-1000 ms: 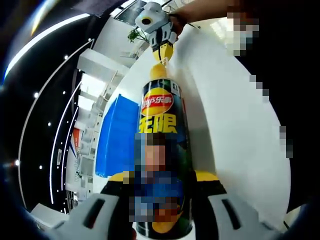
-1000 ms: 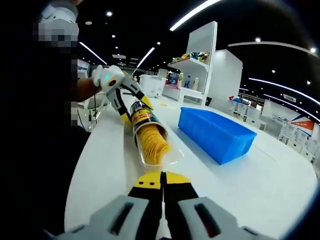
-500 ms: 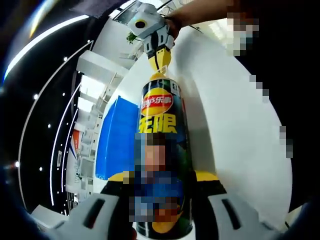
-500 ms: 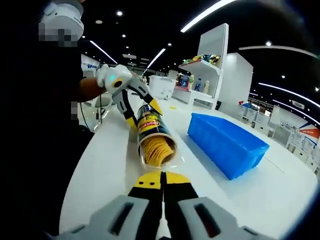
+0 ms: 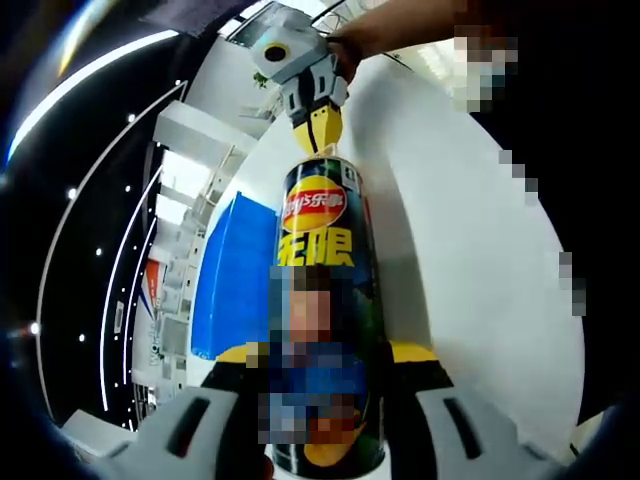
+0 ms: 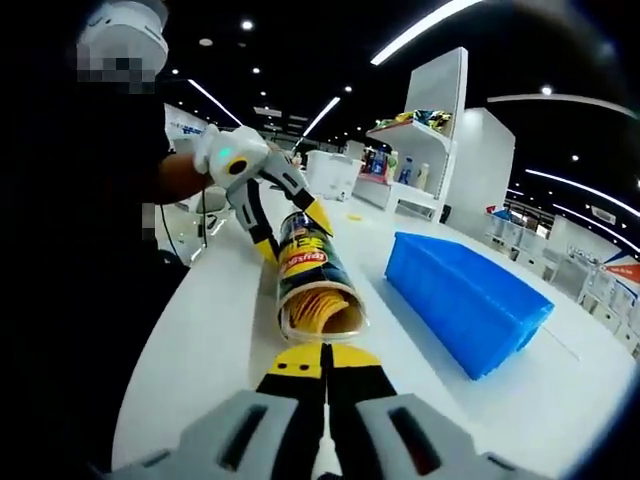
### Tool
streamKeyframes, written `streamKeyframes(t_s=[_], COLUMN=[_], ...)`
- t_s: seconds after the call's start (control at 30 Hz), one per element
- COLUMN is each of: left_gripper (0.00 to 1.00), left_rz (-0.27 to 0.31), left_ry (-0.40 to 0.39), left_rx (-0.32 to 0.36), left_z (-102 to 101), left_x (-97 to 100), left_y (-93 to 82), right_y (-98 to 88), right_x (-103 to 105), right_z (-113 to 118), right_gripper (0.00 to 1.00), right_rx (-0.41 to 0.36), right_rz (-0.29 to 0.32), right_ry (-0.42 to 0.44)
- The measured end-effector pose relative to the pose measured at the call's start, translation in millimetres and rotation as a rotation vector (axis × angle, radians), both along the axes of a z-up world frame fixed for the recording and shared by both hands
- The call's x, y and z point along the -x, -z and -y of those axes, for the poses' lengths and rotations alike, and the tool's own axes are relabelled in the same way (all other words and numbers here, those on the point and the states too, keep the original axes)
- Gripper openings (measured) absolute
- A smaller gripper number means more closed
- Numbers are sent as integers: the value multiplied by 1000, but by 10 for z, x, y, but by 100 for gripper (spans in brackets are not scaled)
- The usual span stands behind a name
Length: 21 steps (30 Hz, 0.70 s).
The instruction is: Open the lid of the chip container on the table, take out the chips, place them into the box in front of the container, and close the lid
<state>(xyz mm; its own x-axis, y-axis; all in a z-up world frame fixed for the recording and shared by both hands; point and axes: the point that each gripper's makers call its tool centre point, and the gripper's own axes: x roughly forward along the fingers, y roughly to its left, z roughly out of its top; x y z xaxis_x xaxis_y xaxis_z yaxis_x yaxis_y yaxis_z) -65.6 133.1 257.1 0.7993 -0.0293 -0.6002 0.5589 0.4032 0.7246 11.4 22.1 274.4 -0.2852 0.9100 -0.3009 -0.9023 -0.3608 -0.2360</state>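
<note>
The chip can [image 5: 320,240], dark with a red-and-yellow logo, lies tilted over the white table [image 5: 470,250], and my left gripper [image 5: 325,350] is shut on its lower body. In the right gripper view its open mouth faces me, with the stacked yellow chips [image 6: 318,310] inside the chip can [image 6: 308,265]. My right gripper [image 6: 325,352] is shut, its yellow tips right at the can's rim. Whether those tips pinch the chips' clear tray I cannot tell. The right gripper [image 5: 318,128] meets the can's far end. The left gripper [image 6: 293,232] clasps the can from behind.
A blue box [image 6: 465,300] sits on the table [image 6: 210,330] to the right of the can; it is the same blue box [image 5: 235,275] that lies left of the can. A person in dark clothes stands at the table's left side. White shelves [image 6: 430,110] stand behind.
The chips, which stuck out of the can in a clear tray, have slid back inside. My right gripper has moved closer, up to the can's mouth. The left gripper keeps its hold.
</note>
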Motion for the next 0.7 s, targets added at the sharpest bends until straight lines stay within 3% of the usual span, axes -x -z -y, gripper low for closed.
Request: streamKeyframes(t_s=[0.47, 0.5, 0.6, 0.7], left_gripper=[44, 44, 44, 44], left_rz=[3, 2, 2, 2], left_ry=[0, 0, 0, -8], left_rx=[0, 0, -1, -3], left_z=[0, 0, -2, -18], left_x=[-2, -2, -5, -5], left_y=[-1, 0, 2, 2], right_y=[27, -47, 32, 41], right_x=[134, 223, 240, 217], right_z=[-179, -218, -289, -324], right_gripper=[1, 1, 1, 1], right_rx=[11, -25, 15, 19], right_rz=[17, -23, 29, 29], right_ry=[-38, -66, -65, -62])
